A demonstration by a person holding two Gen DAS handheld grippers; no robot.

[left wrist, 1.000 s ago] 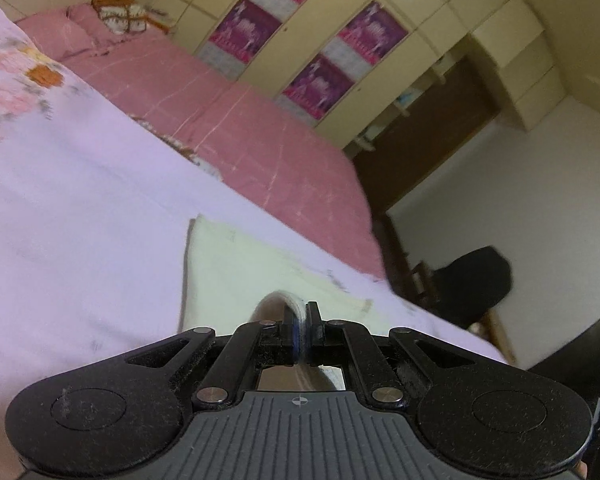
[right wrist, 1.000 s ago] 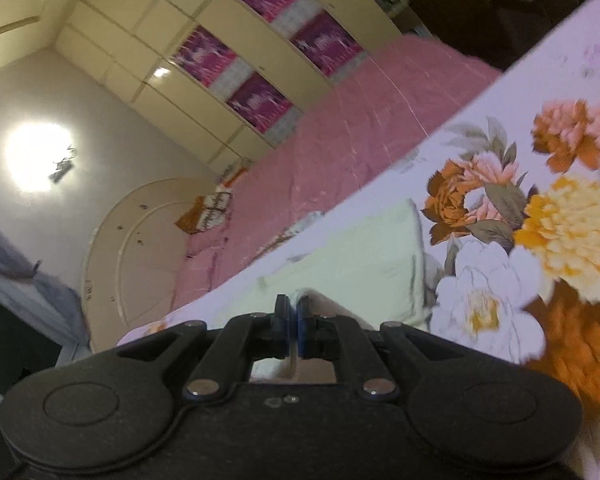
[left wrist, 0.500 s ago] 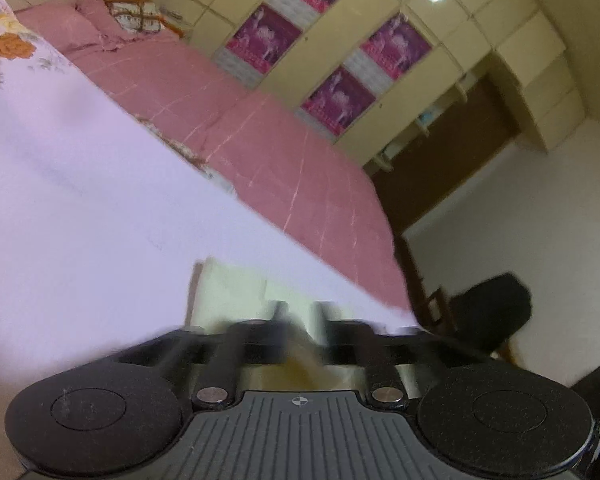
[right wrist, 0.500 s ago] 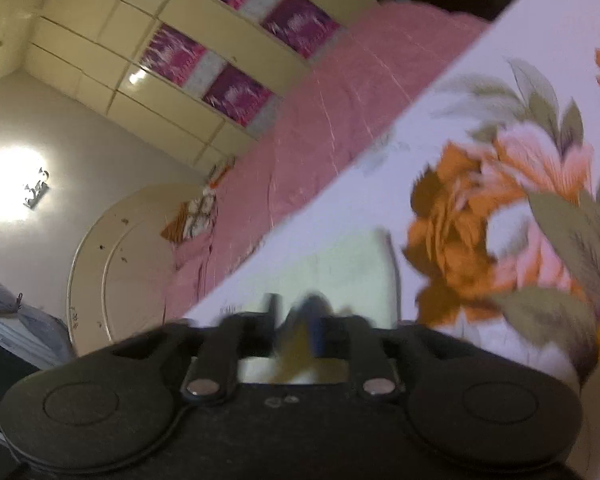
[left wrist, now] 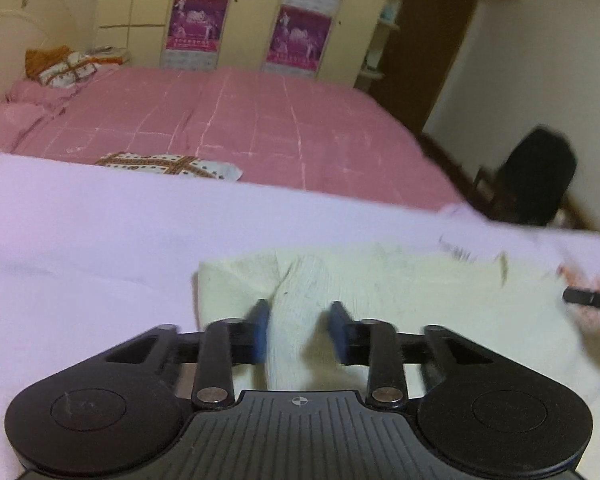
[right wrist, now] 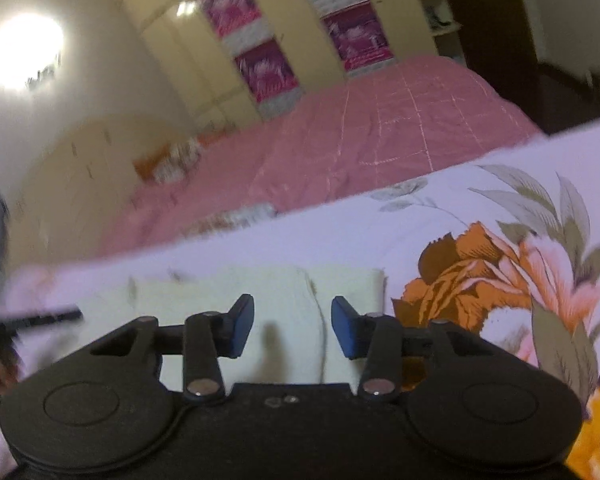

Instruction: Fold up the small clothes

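Note:
A pale yellow garment (left wrist: 400, 280) lies folded flat on the lilac flowered sheet (left wrist: 80, 240). My left gripper (left wrist: 299, 326) hangs low over its left end. The jaws stand apart and are closing, with a raised ridge of the cloth between the blue pads (left wrist: 260, 328); the right pad stays clear of it. My right gripper (right wrist: 292, 328) is open over the garment (right wrist: 204, 296) near its right end, its blue pads (right wrist: 346, 330) wide apart and holding nothing. Each view catches a dark tip of the other gripper at its edge.
Behind the sheet lies a pink bedspread (left wrist: 240, 120) with a patterned cloth (left wrist: 168, 164) at its near edge and pillows at the far left. A wardrobe with purple posters (left wrist: 252, 12) stands behind. A black chair (left wrist: 536, 176) is at the right.
A second ago both grippers were shut on the garment's edge. Both have since let go, rolled level and sunk toward the cloth, which now lies flat.

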